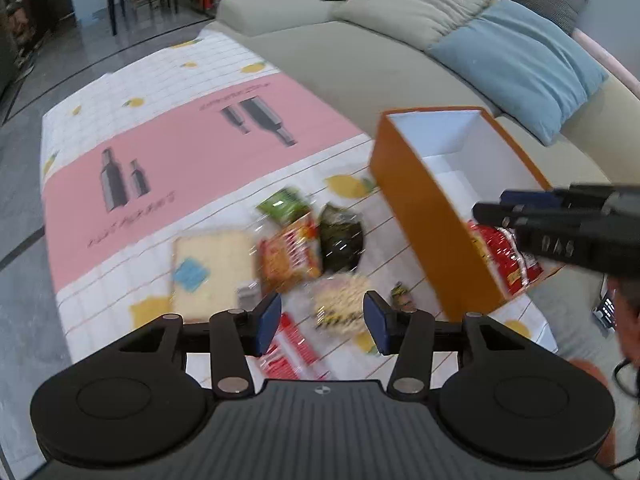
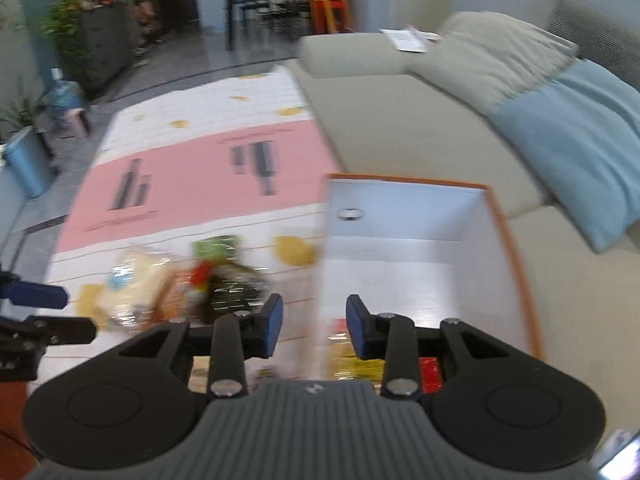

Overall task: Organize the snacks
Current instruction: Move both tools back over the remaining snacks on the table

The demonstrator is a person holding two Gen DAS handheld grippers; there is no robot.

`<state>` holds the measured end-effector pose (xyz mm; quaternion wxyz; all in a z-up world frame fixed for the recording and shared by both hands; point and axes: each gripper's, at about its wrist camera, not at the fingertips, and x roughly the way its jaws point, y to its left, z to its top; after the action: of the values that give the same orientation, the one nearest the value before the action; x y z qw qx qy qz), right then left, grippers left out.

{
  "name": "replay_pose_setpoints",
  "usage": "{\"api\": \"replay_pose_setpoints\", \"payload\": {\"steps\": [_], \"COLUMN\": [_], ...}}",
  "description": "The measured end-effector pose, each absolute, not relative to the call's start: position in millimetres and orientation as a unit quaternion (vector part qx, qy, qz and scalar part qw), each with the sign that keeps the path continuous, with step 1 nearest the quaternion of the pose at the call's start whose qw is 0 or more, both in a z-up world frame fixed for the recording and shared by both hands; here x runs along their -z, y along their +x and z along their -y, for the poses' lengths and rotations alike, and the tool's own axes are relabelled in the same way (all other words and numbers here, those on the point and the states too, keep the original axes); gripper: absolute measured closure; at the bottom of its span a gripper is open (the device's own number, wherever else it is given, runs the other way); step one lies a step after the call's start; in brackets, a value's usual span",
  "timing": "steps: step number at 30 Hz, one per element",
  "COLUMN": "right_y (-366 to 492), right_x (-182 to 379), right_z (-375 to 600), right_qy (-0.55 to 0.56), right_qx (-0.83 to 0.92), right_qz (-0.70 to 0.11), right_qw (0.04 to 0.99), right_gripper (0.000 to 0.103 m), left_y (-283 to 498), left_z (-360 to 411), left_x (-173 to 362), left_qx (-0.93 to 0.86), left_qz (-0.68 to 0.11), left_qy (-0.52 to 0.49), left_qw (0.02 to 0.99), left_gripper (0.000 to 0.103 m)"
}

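Note:
An orange box [image 1: 420, 216] with a white inside stands on the table's right side; a red snack pack [image 1: 508, 256] lies in its near end. Several snack packs lie left of it: a bread bag [image 1: 212, 268], an orange pack [image 1: 290, 256], a dark pack [image 1: 342, 240], a green pack [image 1: 282, 204], a clear yellowish bag [image 1: 344, 304] and a red pack [image 1: 292, 348]. My left gripper [image 1: 322, 320] is open and empty above the yellowish bag. My right gripper [image 2: 314, 326] is open and empty over the box's [image 2: 516, 264] left wall; red and yellow packs [image 2: 352, 364] lie below it.
The table carries a white lemon-print cloth with a pink mat [image 1: 168, 152]. A grey sofa [image 1: 360, 72] with a blue cushion [image 1: 520, 60] runs along the right. Dark chairs and orange stools [image 2: 328, 12] stand far back. Plants and a blue bin [image 2: 28, 164] are at the left.

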<state>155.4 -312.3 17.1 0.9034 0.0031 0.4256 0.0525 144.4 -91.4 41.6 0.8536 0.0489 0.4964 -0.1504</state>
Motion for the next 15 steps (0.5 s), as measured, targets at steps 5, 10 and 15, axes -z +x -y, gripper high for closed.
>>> {"api": "replay_pose_setpoints", "payload": {"steps": [5, 10, 15], "right_y": [128, 107, 96], "right_x": [13, 49, 86], "right_z": [265, 234, 220], "right_qy": [0.035, 0.061, 0.079], "right_qx": [-0.063, -0.052, -0.045], "right_qz": [-0.427, -0.437, -0.455], "right_qw": [0.901, 0.896, 0.886], "right_gripper": [0.068, 0.069, 0.069], "left_y": [130, 126, 127], "left_z": [56, 38, 30], "left_x": [-23, 13, 48], "left_qx": [0.123, 0.113, 0.098], "left_qz": [-0.509, -0.536, -0.554], "left_qy": [0.029, -0.006, -0.035], "left_qw": [0.851, 0.837, 0.826], "left_gripper": [0.041, 0.04, 0.04]}}
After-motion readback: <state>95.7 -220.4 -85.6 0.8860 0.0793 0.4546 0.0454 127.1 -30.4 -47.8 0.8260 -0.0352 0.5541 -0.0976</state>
